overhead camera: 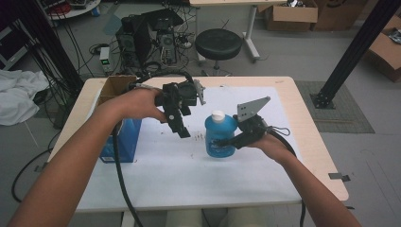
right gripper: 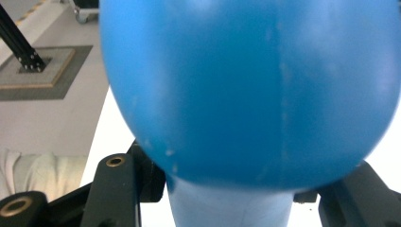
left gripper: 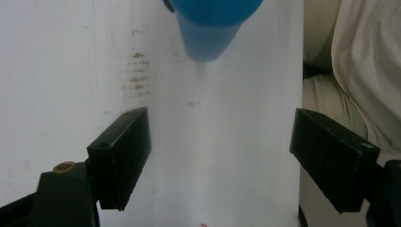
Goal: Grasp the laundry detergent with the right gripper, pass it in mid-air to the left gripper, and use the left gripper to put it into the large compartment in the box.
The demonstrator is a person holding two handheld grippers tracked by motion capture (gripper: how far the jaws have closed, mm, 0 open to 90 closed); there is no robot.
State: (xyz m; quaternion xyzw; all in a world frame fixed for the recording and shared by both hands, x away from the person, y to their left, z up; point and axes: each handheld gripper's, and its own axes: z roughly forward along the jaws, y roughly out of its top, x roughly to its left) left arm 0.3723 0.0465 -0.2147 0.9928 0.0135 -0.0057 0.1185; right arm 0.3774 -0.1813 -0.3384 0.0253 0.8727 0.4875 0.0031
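Gripping the blue bottle [overhead camera: 220, 135] near its bottom, the right gripper [overhead camera: 222, 142] has its jaws closed on both sides of it. That bottle has a white cap [overhead camera: 217, 115] and stands on the white counter [overhead camera: 189, 175]. Just beside it, the left gripper [overhead camera: 181, 132] hangs above the counter, its jaws wide apart and holding nothing. A blue box [overhead camera: 124, 137] sits at the left.

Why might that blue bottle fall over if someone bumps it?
The blue bottle stands taller than it is wide, with a white cap on top, so a push high up would probably tip it. Its rounded, smooth plastic sides look a bit slippery. The right gripper is clamped around its body, which likely keeps it steady; the left gripper is open.
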